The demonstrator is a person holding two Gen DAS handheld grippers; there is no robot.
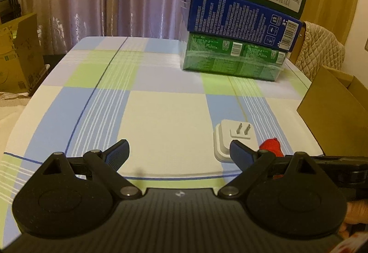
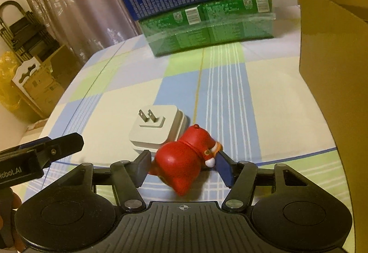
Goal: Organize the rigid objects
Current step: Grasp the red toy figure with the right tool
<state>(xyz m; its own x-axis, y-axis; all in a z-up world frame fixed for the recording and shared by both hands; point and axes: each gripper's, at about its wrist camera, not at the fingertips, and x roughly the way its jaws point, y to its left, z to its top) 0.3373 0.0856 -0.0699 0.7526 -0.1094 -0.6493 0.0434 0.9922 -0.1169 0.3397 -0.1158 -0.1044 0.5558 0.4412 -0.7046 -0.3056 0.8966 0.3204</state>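
Red figurine (image 2: 184,161): lying on its side on the checked tablecloth (image 2: 230,96), between the right gripper (image 2: 182,169) fingers, both pads touching it — grasped. Glossy red, white-and-orange trim. White plug adapter (image 2: 156,131) touching, far-left. Left gripper (image 1: 179,154): spread wide, empty.

A glossy red plastic figurine (image 2: 184,161) and a matt white plastic plug adapter (image 2: 156,131) with metal prongs lay on the smooth checked tablecloth (image 2: 110,101).
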